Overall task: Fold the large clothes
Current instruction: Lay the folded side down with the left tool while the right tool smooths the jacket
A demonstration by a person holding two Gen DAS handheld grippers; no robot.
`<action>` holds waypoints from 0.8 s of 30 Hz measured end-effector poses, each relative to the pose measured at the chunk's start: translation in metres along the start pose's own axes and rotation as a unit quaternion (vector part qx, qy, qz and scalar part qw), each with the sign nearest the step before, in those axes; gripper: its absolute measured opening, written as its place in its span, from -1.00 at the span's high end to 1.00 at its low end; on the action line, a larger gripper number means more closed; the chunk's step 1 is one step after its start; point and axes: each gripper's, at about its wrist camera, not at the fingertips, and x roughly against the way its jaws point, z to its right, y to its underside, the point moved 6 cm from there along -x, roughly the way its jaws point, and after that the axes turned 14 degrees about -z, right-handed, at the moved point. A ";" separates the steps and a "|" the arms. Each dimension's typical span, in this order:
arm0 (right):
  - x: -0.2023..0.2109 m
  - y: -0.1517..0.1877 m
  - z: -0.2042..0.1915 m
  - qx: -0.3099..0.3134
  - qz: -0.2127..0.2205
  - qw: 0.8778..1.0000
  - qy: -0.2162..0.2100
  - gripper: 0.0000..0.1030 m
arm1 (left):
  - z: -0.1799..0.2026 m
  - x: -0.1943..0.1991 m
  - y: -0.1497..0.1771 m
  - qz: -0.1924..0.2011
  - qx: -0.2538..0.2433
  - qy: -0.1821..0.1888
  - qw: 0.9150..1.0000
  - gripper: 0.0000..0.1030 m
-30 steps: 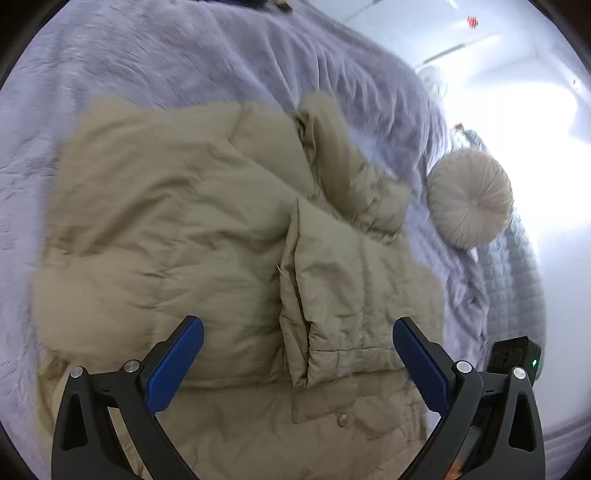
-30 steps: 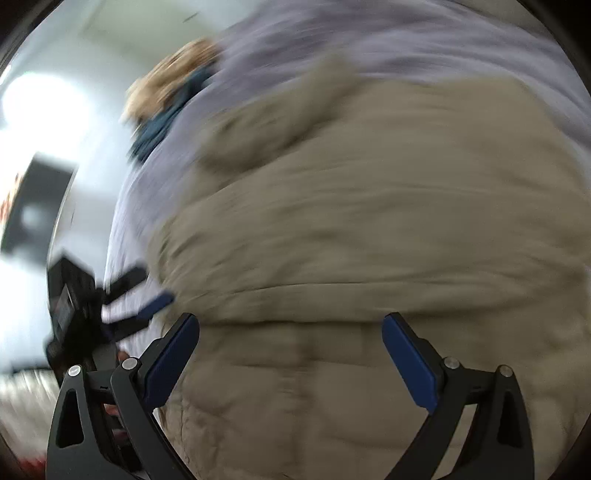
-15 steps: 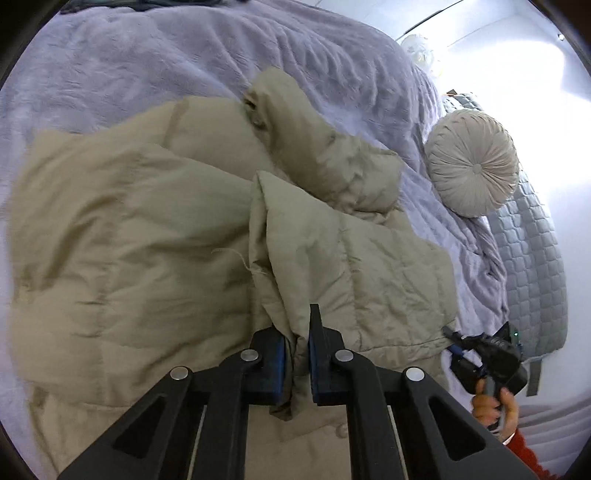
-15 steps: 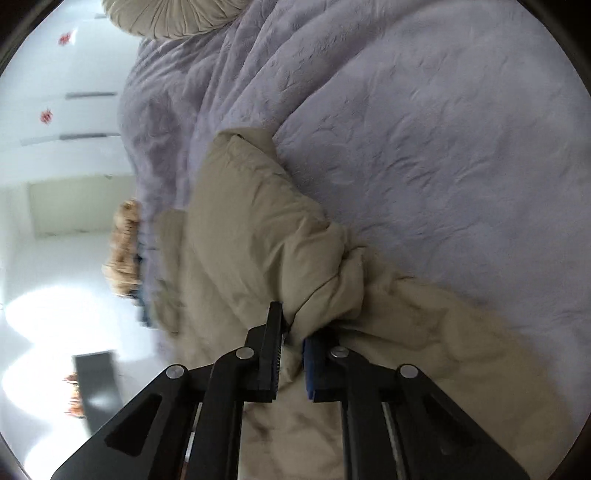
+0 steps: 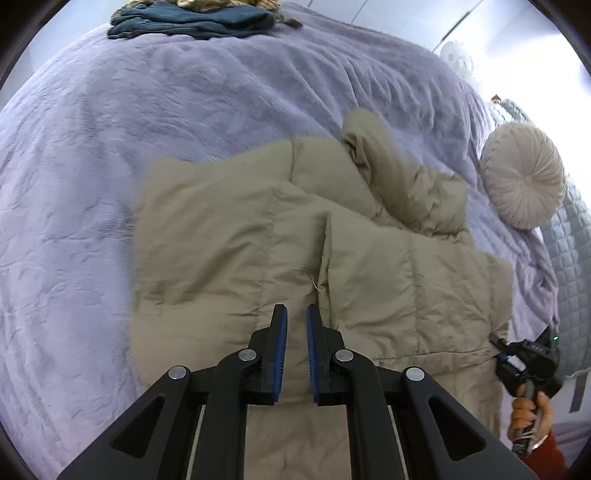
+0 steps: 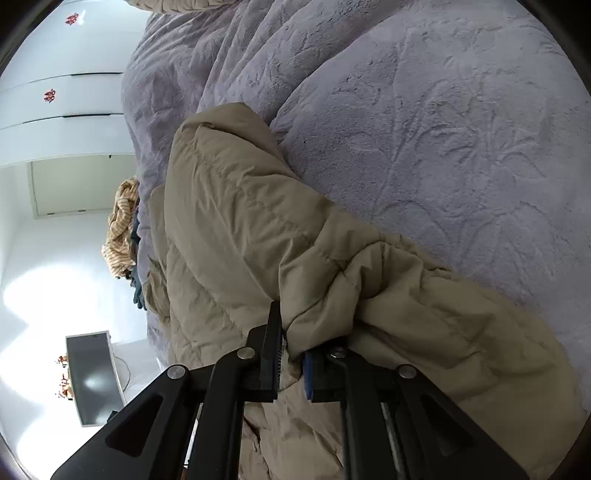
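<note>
A beige puffer jacket (image 5: 258,236) lies on a lavender bedspread (image 5: 110,147), one panel folded over its right half and a sleeve (image 5: 399,173) pointing up and back. My left gripper (image 5: 296,314) hovers over the jacket's middle beside the folded panel's edge, its jaws nearly together with a narrow empty gap and no cloth between them. My right gripper (image 6: 291,339) is shut on a bunched fold of the jacket (image 6: 321,291) near the sleeve (image 6: 229,192). It also shows in the left wrist view (image 5: 524,365), at the jacket's right edge.
A folded dark teal garment (image 5: 192,22) with a striped tan cloth on it lies at the bed's far end. A round cream cushion (image 5: 521,181) rests on a grey quilt at right. The right wrist view shows a monitor (image 6: 94,376) and white cupboards (image 6: 62,96).
My left gripper closed on the folded panel's edge, then let it go and pulled back above the jacket. My right gripper closed on a fold of the jacket and still holds it.
</note>
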 end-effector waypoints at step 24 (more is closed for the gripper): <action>0.046 -0.093 -0.045 0.017 0.034 0.999 -0.021 -0.59 | 0.054 -0.077 -0.017 -0.036 -0.064 -0.066 0.995 0.78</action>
